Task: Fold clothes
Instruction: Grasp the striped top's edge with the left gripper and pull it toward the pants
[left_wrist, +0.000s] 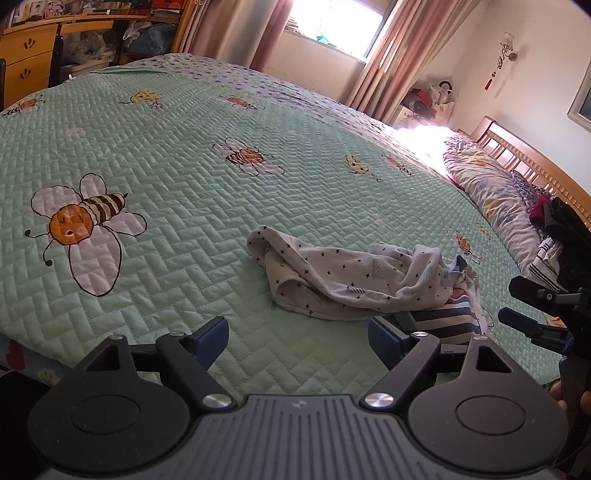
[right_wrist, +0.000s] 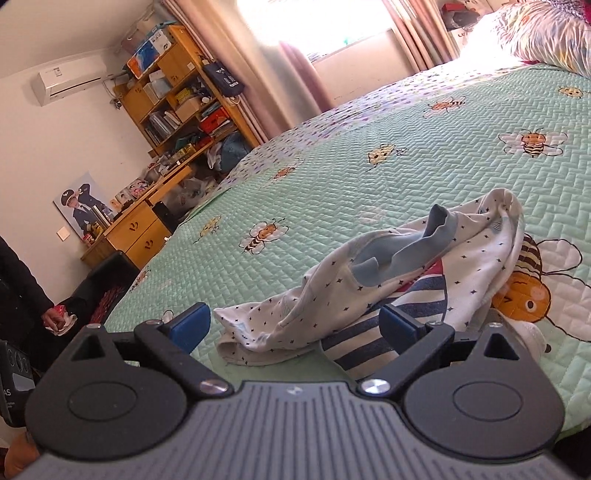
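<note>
A crumpled white garment (left_wrist: 354, 280) with small dark stars, a blue collar and a striped print lies on the green quilted bedspread (left_wrist: 184, 155). In the right wrist view the same garment (right_wrist: 369, 288) shows its blue collar upward and its striped panel toward me. My left gripper (left_wrist: 298, 338) is open, hovering just short of the garment's near edge, nothing between its fingers. My right gripper (right_wrist: 295, 326) is open too, its fingers straddling the garment's near hem without holding it. The right gripper (left_wrist: 524, 306) also shows at the right edge of the left wrist view.
A rolled floral duvet (left_wrist: 491, 192) and a pile of clothes (left_wrist: 554, 229) lie along the wooden headboard (left_wrist: 524, 155). A wooden desk and shelves (right_wrist: 173, 122) stand beyond the bed's far side. A person in dark clothes (right_wrist: 22, 295) stands at the bed's left.
</note>
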